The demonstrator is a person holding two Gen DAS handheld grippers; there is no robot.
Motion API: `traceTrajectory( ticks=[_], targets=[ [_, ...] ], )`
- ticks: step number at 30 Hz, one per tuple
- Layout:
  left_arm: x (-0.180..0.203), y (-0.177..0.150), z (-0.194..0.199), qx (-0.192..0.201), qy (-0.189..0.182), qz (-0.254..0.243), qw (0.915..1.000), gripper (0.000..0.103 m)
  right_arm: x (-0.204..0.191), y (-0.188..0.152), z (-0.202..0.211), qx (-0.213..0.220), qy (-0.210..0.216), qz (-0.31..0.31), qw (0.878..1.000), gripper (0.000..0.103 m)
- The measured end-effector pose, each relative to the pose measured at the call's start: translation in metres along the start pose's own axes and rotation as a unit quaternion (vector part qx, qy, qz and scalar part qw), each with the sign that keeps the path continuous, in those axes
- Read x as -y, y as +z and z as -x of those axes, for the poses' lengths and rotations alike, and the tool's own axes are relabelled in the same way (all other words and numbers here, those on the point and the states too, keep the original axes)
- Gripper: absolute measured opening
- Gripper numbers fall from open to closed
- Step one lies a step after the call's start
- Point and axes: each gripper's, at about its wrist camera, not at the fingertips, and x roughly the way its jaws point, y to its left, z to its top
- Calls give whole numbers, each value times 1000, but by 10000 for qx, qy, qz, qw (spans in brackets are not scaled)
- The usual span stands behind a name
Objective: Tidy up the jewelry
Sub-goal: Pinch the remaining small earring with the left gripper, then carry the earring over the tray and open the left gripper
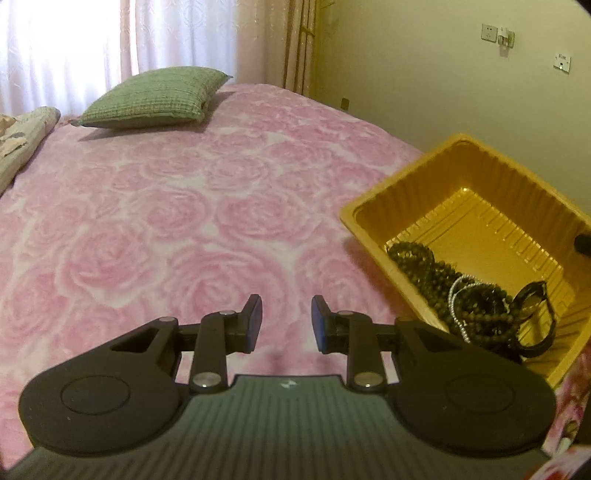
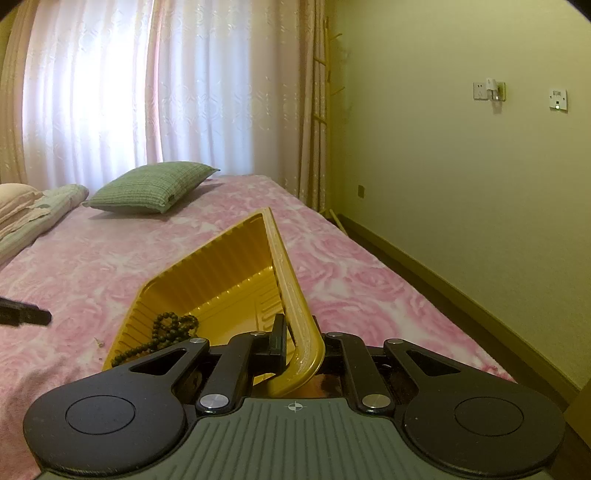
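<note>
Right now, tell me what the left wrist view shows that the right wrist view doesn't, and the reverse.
Only the left wrist view: the left gripper with jaws open and empty over the pink bedspread, plus a silver bracelet and a dark watch in the yellow tray.

Only the right wrist view: the right gripper shut on the tray's rim, tilting it.

Both: the tray, dark bead strands inside, the green pillow, curtains.

Count: one yellow tray; in it one heap of dark bead strands (strand number unclear), one silver chain, one dark-strapped watch. One green pillow. Two wall sockets.
</note>
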Motion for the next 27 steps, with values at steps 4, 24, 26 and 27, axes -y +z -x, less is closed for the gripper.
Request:
traceTrajectory(
  ticks=[4,24,26,27],
  targets=[
    [8,-9,-21,46,-73,2,10000,25,1,0,-2,-8,27,-37,10000,9],
    [27,-11,-72,-162,-248,-616,9977,6,5,-3,-7,-76,2,-70,9999,9],
    [26,-11,-67,-152,-229,-587,9979,6,5,-3,-7,-76,0,-74,9999,9],
    [26,-11,-63,-141,-231,-572,9980,6,5,-3,-7,-76,-1,-72,9999,9]
  ],
)
